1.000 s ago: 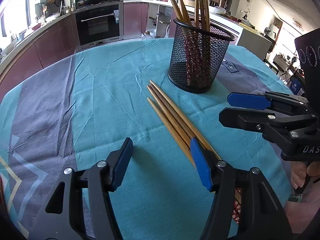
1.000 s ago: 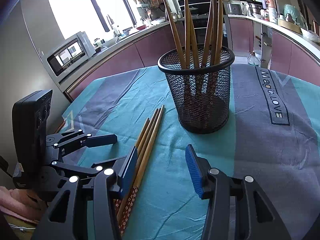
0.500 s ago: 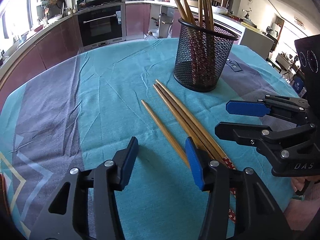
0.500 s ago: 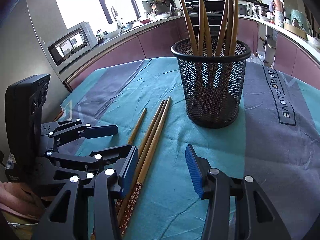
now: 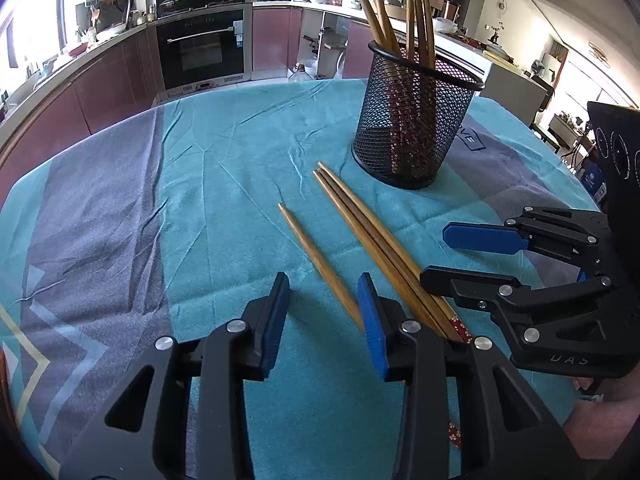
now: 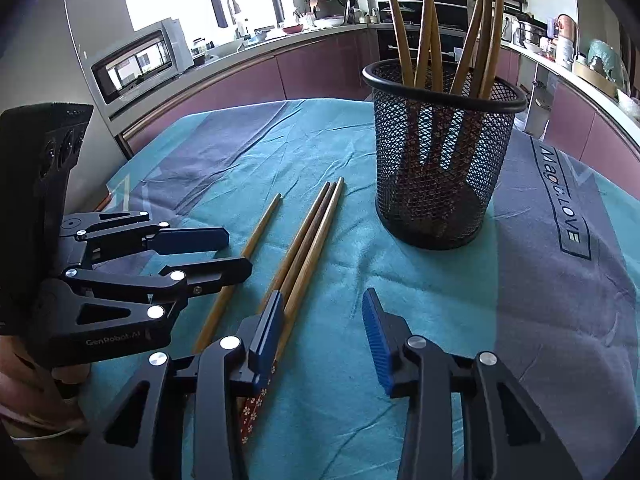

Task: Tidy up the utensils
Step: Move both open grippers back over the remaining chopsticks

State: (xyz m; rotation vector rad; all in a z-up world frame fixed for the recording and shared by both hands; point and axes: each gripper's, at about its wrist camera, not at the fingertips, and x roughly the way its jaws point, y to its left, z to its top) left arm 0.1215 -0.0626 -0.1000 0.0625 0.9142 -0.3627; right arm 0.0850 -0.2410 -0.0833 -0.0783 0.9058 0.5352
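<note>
A black mesh holder [image 5: 412, 128] [image 6: 436, 168] stands on the teal cloth with several chopsticks upright in it. Three chopsticks [image 5: 372, 232] [image 6: 308, 244] lie side by side in front of it. A single chopstick [image 5: 312, 256] [image 6: 244, 256] lies apart to their left. My left gripper [image 5: 323, 316] [image 6: 236, 254] is closing, and the single chopstick's near end lies between its jaws against the right pad, not pinched. My right gripper [image 6: 322, 336] [image 5: 468, 256] is also closing; its left finger [image 6: 266, 332] sits over the three chopsticks and nothing is gripped.
The round table's cloth [image 5: 200, 208] has grey bands and a printed label [image 6: 568, 200] right of the holder. Kitchen cabinets, an oven [image 5: 200, 48] and a microwave [image 6: 140, 64] stand behind. A hand [image 6: 24, 396] holds the left gripper.
One chopstick has been drawn away to the left of the other three. The left jaws have narrowed a good deal, the right jaws slightly. The right gripper has edged down toward the three chopsticks.
</note>
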